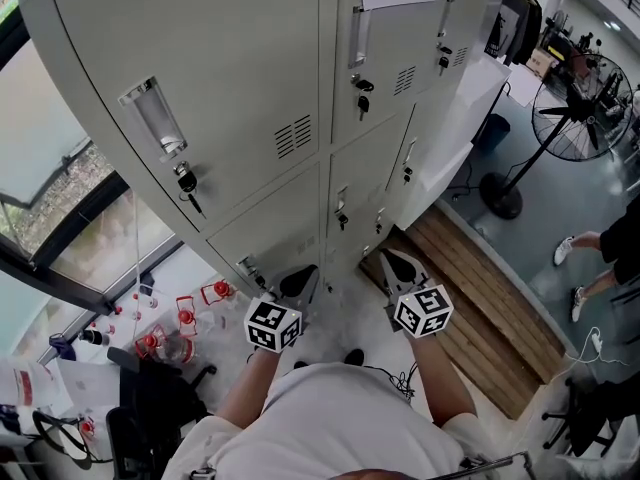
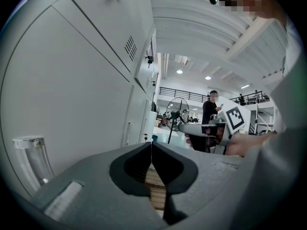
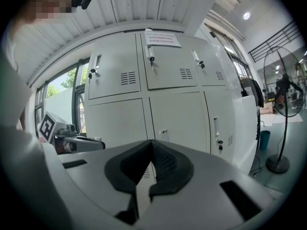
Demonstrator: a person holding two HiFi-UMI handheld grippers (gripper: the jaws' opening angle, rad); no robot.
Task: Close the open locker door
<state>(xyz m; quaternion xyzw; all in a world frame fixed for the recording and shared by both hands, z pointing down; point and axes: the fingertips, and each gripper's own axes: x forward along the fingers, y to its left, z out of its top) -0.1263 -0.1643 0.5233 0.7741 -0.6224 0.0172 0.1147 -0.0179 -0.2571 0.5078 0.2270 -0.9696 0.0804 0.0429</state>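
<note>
The locker doors (image 3: 175, 119) straight ahead of the right gripper (image 3: 152, 143) all lie flush in the grey locker bank (image 1: 230, 118), several with keys (image 1: 188, 193) hanging from their locks. A pale panel (image 3: 249, 128) stands out from the bank's far edge, to the right of these jaws; whether it is the open door or the side of a cabinet cannot be told. The right jaws are closed tip to tip with nothing between them. The left gripper (image 2: 151, 145) is closed and empty too, and the bank's face runs past on the left of its jaws. In the head view both grippers sit side by side, pointing at the lowest doors. A paper notice (image 3: 163, 38) is stuck on an upper door, above the right jaws. Beyond them to the right stands a pedestal fan (image 3: 283, 123), and wooden planking (image 1: 470, 288) lies below and right. A window (image 1: 60, 198) is to the left of the left jaws.
</note>
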